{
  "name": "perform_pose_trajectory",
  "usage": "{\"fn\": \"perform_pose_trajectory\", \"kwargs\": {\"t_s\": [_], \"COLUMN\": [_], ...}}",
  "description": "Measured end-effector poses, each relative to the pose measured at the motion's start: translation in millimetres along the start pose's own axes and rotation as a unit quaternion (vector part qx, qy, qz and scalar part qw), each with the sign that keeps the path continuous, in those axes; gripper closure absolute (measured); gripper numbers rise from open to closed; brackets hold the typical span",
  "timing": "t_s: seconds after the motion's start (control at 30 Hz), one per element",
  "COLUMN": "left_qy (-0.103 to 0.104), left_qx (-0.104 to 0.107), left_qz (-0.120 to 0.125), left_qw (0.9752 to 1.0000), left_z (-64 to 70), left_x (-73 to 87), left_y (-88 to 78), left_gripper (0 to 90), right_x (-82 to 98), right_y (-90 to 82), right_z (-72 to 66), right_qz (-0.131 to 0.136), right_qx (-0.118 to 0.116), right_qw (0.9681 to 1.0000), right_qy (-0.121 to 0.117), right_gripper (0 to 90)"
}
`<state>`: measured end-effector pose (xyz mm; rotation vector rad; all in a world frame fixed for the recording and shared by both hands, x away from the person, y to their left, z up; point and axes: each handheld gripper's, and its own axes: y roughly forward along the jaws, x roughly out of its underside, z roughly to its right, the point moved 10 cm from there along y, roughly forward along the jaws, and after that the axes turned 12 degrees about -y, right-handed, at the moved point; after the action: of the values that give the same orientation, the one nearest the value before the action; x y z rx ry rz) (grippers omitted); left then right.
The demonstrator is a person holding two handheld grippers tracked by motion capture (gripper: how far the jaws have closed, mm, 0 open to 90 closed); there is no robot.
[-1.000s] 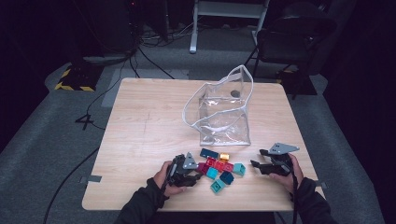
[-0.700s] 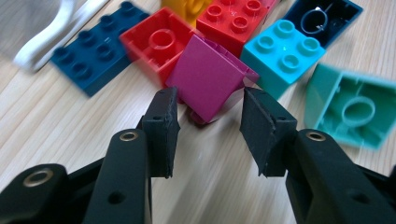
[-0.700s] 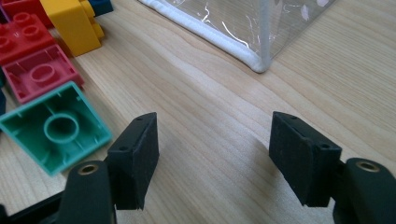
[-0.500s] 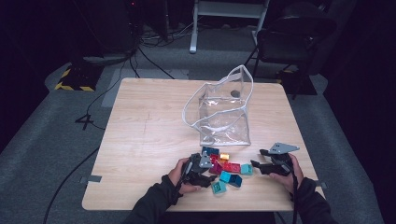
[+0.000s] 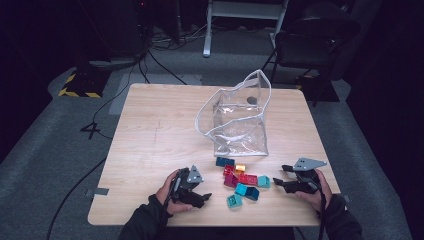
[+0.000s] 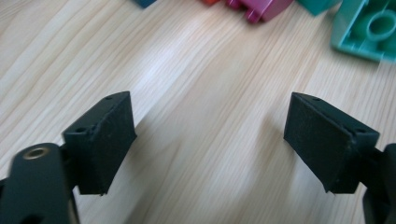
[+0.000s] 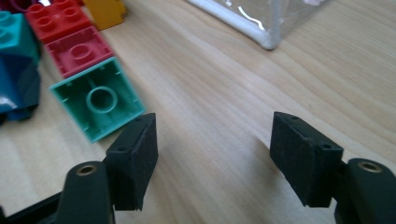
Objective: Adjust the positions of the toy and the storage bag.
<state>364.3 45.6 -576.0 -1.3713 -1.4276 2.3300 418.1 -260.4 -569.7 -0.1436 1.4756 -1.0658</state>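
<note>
Teal, red, magenta and yellow bricks [image 5: 241, 181] lie on a pale wood-grain table [image 5: 150, 145] beside a clear, white-rimmed bag [image 5: 237, 122].

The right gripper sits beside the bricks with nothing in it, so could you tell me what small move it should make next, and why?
Probably ease the right gripper sideways onto the green brick. Its jaws stand open and empty over bare table, that upturned brick lies right beside one jaw, and the clear bag waits just beyond the pile.
</note>
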Motion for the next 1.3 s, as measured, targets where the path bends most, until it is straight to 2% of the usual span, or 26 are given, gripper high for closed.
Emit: {"fn": "perform_pose_trajectory", "kwargs": {"t_s": [0.13,0.23,0.4,0.5,0.53,0.6,0.77,0.8,0.83,0.93,1.13,1.3], "left_qy": [-0.011,-0.019,-0.030,-0.057,-0.057,-0.060,-0.066,-0.067,-0.065,-0.065,-0.064,-0.064], "left_qx": [-0.015,-0.024,-0.031,-0.053,-0.053,-0.060,-0.062,-0.061,-0.061,-0.062,-0.062,-0.061], "left_qz": [0.004,0.006,0.021,0.025,0.025,0.027,0.028,0.028,0.027,0.025,0.025,0.025], "left_qw": [0.9998,0.9995,0.9988,0.9966,0.9966,0.9960,0.9955,0.9955,0.9956,0.9957,0.9956,0.9958], "left_z": [-13.6,-23.7,-35.5,-49.9,-49.9,-57.8,-60.3,-60.5,-60.9,-61.8,-62.0,-61.9], "left_x": [10.3,15.9,24.5,29.9,29.9,33.0,33.8,33.5,33.3,32.3,32.3,32.3], "left_y": [-10.9,-17.8,-26.8,-34.1,-34.1,-38.6,-39.7,-39.3,-39.2,-38.3,-38.3,-38.4], "left_gripper": [15.7,15.5,15.2,13.4,13.4,13.4,13.1,12.7,12.7,11.9,11.8,11.8], "right_x": [-2.9,-7.5,-12.0,-16.4,-17.9,-20.7,-25.8,-27.7,-27.7,-28.5,-27.1,-22.8], "right_y": [-0.2,1.7,4.1,7.1,8.6,11.3,16.0,17.3,17.3,16.9,15.9,14.1], "right_z": [-13.9,-27.8,-38.3,-45.1,-46.1,-46.0,-46.8,-45.4,-45.4,-44.9,-42.1,-30.3], "right_qz": [0.005,0.009,0.011,0.012,0.012,0.012,0.016,0.019,0.019,0.025,0.025,0.023], "right_qx": [-0.025,-0.050,-0.064,-0.070,-0.069,-0.063,-0.059,-0.059,-0.059,-0.061,-0.062,-0.045], "right_qw": [0.9994,0.9978,0.9963,0.9956,0.9957,0.9962,0.9966,0.9968,0.9968,0.9965,0.9964,0.9979], "right_qy": [-0.024,-0.043,-0.056,-0.061,-0.060,-0.059,-0.056,-0.051,-0.051,-0.050,-0.053,-0.039], "right_gripper": [30.9,30.6,29.9,29.9,29.9,31.1,36.8,46.2,46.2,59.1,59.5,59.5]}}
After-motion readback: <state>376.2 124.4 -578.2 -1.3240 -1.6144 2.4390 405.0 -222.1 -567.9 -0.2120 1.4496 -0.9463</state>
